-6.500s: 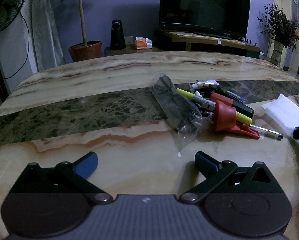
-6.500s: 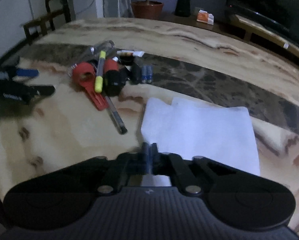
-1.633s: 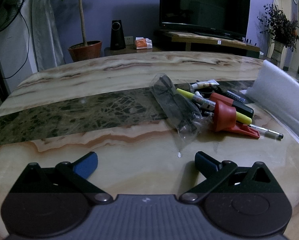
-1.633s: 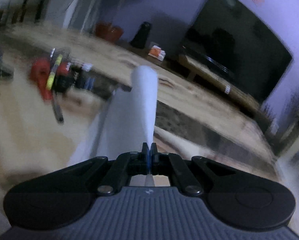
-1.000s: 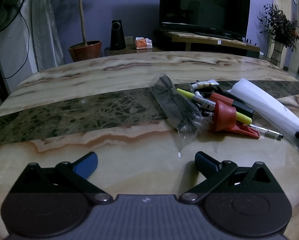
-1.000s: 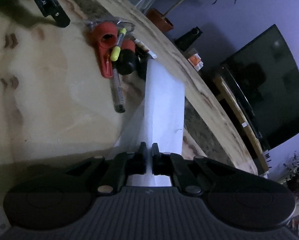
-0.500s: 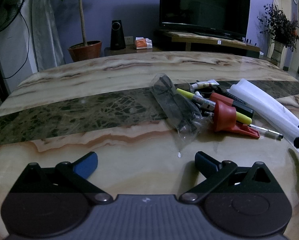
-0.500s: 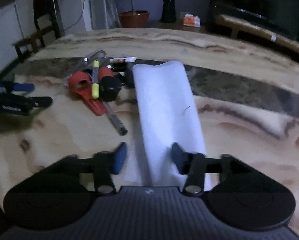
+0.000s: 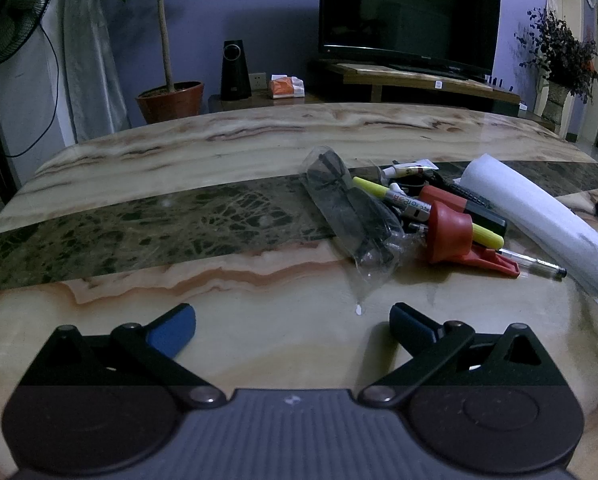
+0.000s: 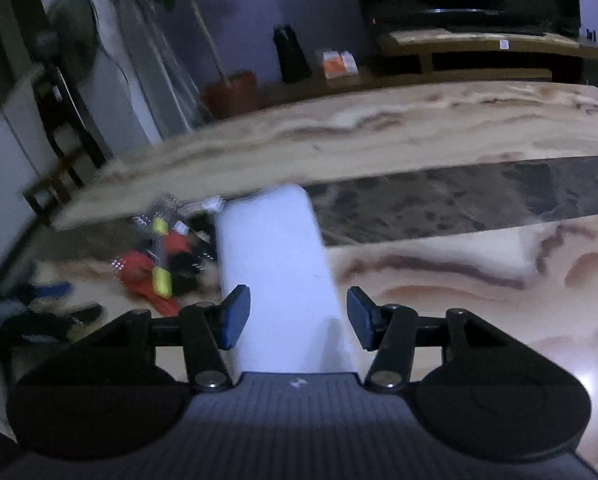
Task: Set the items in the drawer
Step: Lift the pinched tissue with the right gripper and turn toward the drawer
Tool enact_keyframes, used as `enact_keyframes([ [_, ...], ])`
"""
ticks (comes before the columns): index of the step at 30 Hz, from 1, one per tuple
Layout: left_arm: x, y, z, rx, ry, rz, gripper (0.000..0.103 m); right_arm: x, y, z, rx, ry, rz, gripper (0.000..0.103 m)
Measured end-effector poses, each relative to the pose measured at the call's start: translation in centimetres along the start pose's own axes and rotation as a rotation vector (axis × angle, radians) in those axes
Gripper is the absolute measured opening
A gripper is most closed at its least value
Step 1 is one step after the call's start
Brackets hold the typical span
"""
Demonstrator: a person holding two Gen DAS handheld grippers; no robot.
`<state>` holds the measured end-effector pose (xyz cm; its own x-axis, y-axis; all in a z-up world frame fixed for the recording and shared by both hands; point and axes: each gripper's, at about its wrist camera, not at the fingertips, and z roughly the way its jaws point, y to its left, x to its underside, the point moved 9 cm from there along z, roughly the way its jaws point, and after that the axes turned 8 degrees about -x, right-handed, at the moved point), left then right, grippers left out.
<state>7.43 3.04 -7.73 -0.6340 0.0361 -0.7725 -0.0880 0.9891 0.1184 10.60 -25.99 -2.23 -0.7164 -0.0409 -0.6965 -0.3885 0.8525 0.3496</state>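
Note:
A pile of small items lies on the marble table (image 9: 219,160): a clear bag with dark glasses (image 9: 351,216), a yellow highlighter (image 9: 379,190), a red plastic piece (image 9: 449,232), a pen (image 9: 535,264) and a white tube (image 9: 411,168). Right of the pile rests a folded white foam sheet (image 9: 539,224). My right gripper (image 10: 297,300) is open over the near end of that sheet (image 10: 275,264), its pads clear of it on both sides. My left gripper (image 9: 291,314) stands open and empty over bare table, short of the bag.
Beyond the table's far edge stand a TV (image 9: 407,12) on a low bench, a speaker (image 9: 233,70), a potted plant (image 9: 169,100) and a fan (image 9: 7,8). A dark chair (image 10: 67,148) stands off the table's left end. The right wrist view is blurred.
My right gripper has opened and let go of the white sheet, rolled back upright and drawn away a little. The sheet now lies folded beside the pile. The left gripper has not moved.

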Motion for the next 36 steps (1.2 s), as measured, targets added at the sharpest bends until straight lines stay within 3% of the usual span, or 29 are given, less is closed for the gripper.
enact_keyframes([
  [3, 0.0, 0.0, 0.0, 0.000, 0.000, 0.000, 0.103, 0.4, -1.1, 1.9, -0.010, 0.057, 0.026, 0.056],
  [5, 0.0, 0.0, 0.0, 0.000, 0.000, 0.000, 0.103, 0.3, -1.2, 3.0, -0.060, 0.076, 0.051, 0.056],
  [14, 0.0, 0.0, 0.0, 0.000, 0.000, 0.000, 0.103, -1.4, -1.4, 5.2, -0.122, 0.075, 0.016, 0.056],
  [16, 0.0, 0.0, 0.0, 0.000, 0.000, 0.000, 0.103, -1.3, -1.1, 5.3, -0.165, 0.110, 0.021, 0.056],
  [20, 0.0, 0.0, 0.0, 0.000, 0.000, 0.000, 0.103, -0.8, -0.1, 5.1, -0.177, 0.164, -0.062, 0.056],
  [28, 0.0, 0.0, 0.0, 0.000, 0.000, 0.000, 0.103, 0.8, 2.2, 5.4, -0.051, 0.193, -0.353, 0.056],
  [29, 0.0, 0.0, 0.0, 0.000, 0.000, 0.000, 0.103, 0.9, 2.2, 5.4, -0.042, 0.187, -0.363, 0.055],
  [31, 0.0, 0.0, 0.0, 0.000, 0.000, 0.000, 0.103, 0.7, 2.2, 5.2, -0.035, 0.172, -0.353, 0.032],
  [32, 0.0, 0.0, 0.0, 0.000, 0.000, 0.000, 0.103, 0.6, 2.1, 5.2, -0.031, 0.170, -0.346, 0.005],
  [36, 0.0, 0.0, 0.0, 0.000, 0.000, 0.000, 0.103, 0.5, 1.2, 4.8, -0.041, 0.145, -0.261, 0.003],
])
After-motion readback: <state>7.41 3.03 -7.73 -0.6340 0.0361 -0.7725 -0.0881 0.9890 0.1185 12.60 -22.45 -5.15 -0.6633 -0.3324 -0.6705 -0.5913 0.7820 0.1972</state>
